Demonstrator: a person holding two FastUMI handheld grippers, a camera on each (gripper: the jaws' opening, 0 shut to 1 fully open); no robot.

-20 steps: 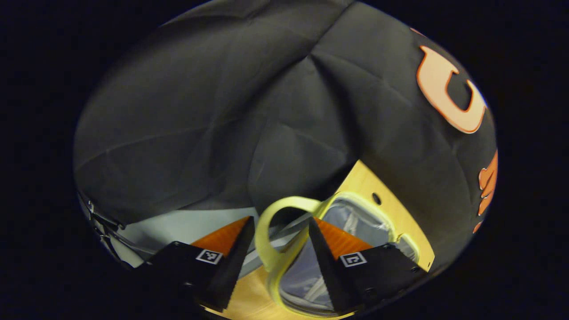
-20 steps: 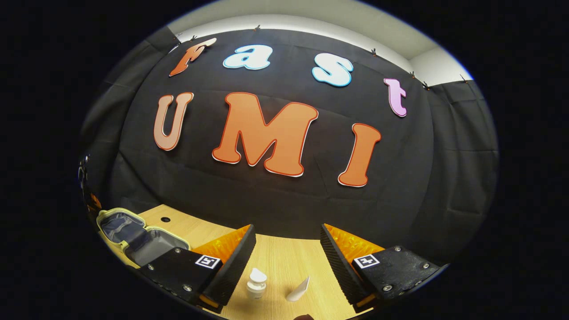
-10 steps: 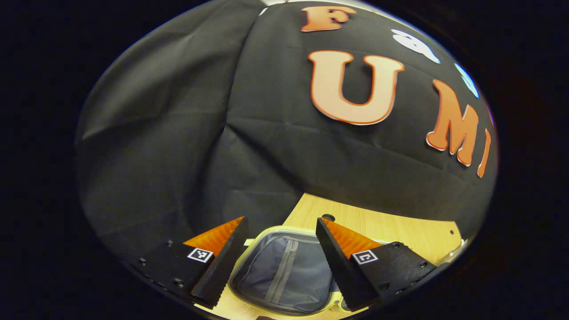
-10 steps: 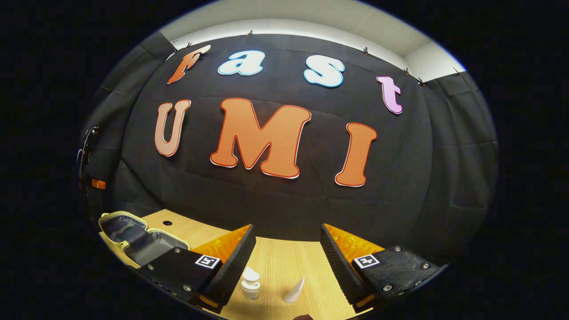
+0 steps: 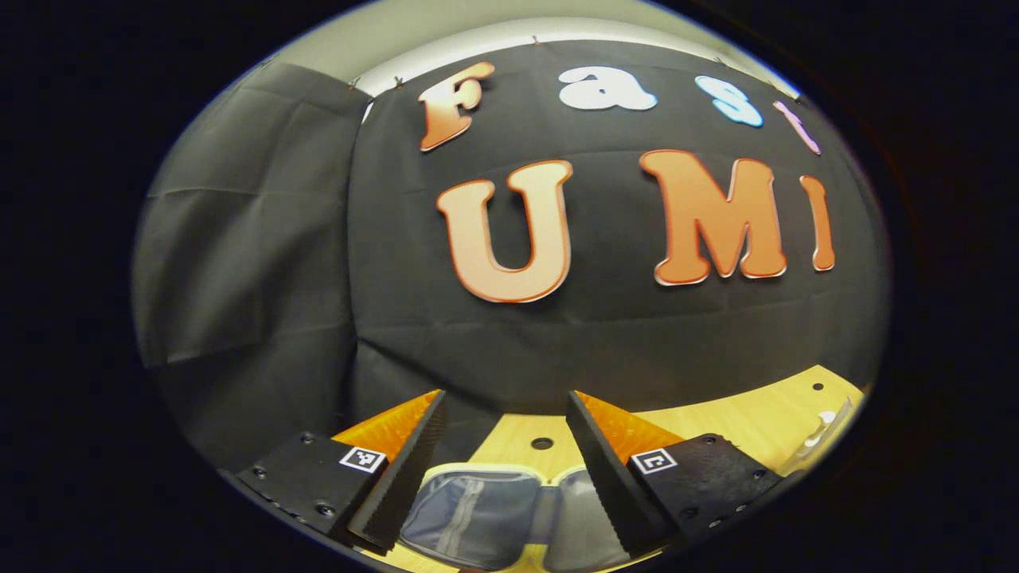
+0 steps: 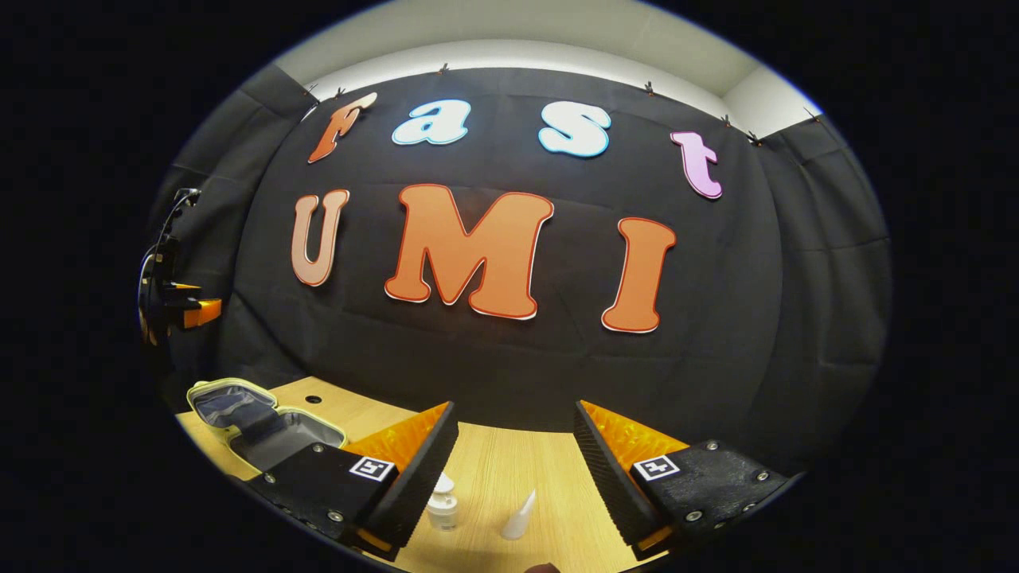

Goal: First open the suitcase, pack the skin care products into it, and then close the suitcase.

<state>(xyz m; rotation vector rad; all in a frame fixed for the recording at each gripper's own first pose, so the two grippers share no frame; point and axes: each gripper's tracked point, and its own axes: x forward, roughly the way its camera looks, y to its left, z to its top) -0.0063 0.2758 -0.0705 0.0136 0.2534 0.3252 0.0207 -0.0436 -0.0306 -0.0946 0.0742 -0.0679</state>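
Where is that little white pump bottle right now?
In the right gripper view, the small white pump bottle stands on the wooden table, just left of a white pointed tube, between the gripper's fingers.

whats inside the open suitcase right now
The suitcase lies open, showing grey lining and a zipped pocket; no products in the parts that show. The right tool hides its near corner.

Suitcase [image 5: 509, 517] — lower part cut off — fingers [image 5: 398, 477] overlap it.

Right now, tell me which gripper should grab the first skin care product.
Right. The right gripper is open with the small white bottle and white tube on the table between its fingers. The left gripper, also open, hangs over the open suitcase.
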